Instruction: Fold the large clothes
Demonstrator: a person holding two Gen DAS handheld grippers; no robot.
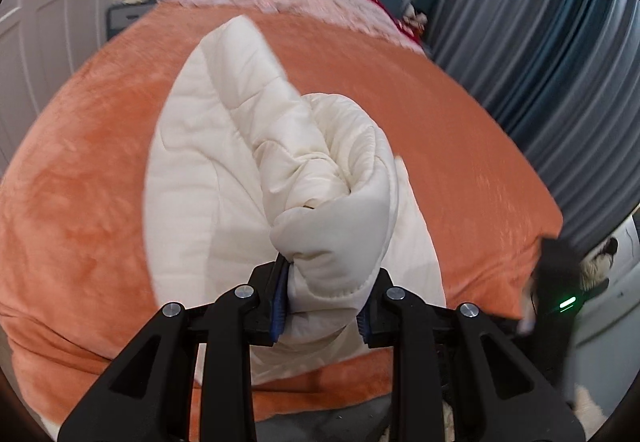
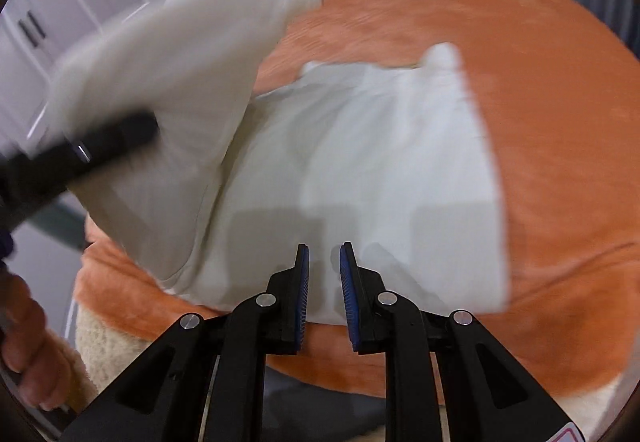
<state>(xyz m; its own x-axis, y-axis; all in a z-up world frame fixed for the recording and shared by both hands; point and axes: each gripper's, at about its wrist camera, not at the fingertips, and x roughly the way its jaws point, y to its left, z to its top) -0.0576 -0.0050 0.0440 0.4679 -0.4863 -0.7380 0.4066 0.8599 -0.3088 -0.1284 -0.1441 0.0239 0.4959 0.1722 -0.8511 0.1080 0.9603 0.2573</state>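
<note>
On the bed: orange blanket (image 1: 460,130) under cream padded coat (image 2: 380,170)
Left tool (image 1: 324,306): clamped on the coat's bunched sleeve (image 1: 332,178), lifted above the bed
Right tool (image 2: 324,298): jaws parted, empty, over the coat's near edge

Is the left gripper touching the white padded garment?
Touching. The left wrist view shows the left gripper shut on a bunched fold of the white padded garment, which bulges out between the two blue pads.

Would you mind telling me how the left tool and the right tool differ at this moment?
The left tool is shut on a bunched part of the cream jacket; the right tool is open and holds nothing. The left tool lifts that part off the orange bedspread, while the right tool hovers over the flat part. Both have black arms and blue pads.
</note>
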